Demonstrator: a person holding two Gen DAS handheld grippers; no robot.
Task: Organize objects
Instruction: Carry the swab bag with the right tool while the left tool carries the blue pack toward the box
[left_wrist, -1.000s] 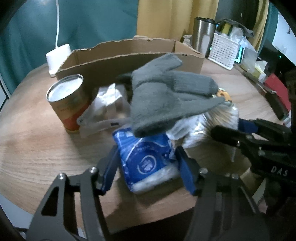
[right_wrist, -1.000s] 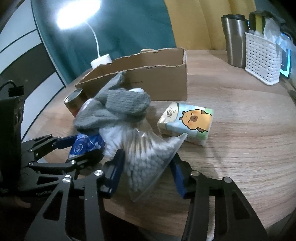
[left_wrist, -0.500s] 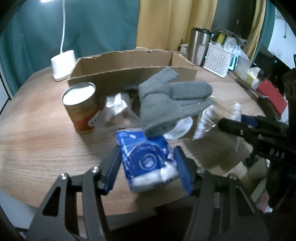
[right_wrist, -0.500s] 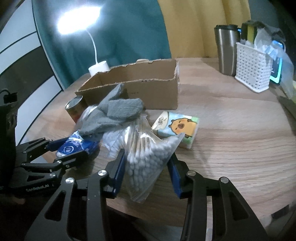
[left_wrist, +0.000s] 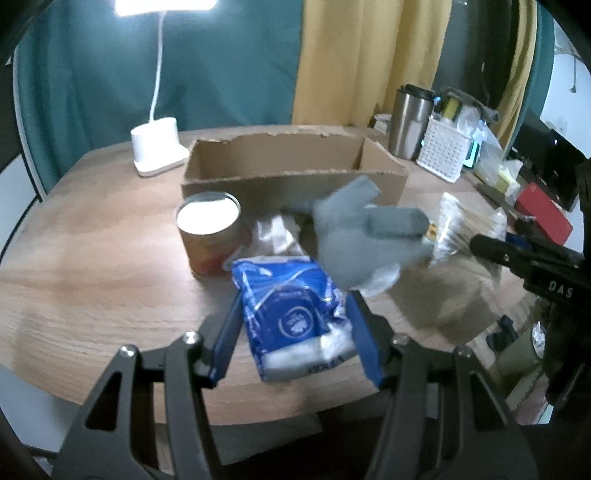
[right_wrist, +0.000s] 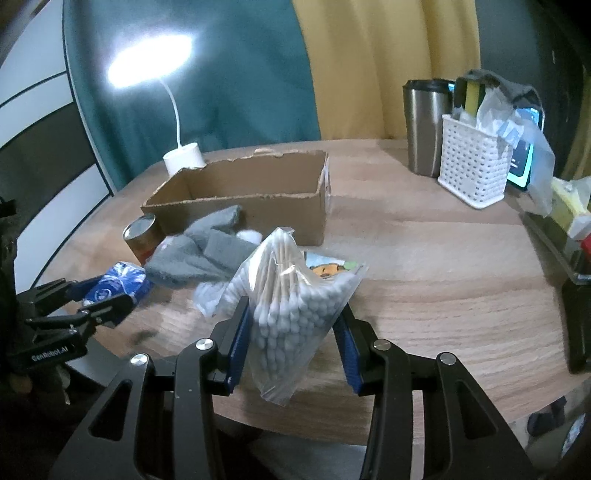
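Observation:
My left gripper (left_wrist: 295, 336) is shut on a blue plastic packet (left_wrist: 291, 314) and holds it above the table's near edge; the packet also shows in the right wrist view (right_wrist: 114, 284). My right gripper (right_wrist: 293, 328) is shut on a clear bag of cotton swabs (right_wrist: 291, 295), lifted off the table; the bag also shows in the left wrist view (left_wrist: 461, 225). A grey glove (left_wrist: 365, 236) lies on the table between them. An open cardboard box (left_wrist: 291, 166) stands behind. A tin can (left_wrist: 208, 232) stands left of the glove.
A tissue pack with a cartoon animal (right_wrist: 328, 267) lies behind the swab bag. A white lamp base (left_wrist: 157, 144) stands at the back left. A steel tumbler (right_wrist: 424, 125) and a white basket (right_wrist: 472, 166) stand at the back right. Crumpled clear plastic (left_wrist: 273, 229) lies by the can.
Both grippers have pulled back and risen with their loads. The swab bag has come out from under the glove, which now lies flatter on the table.

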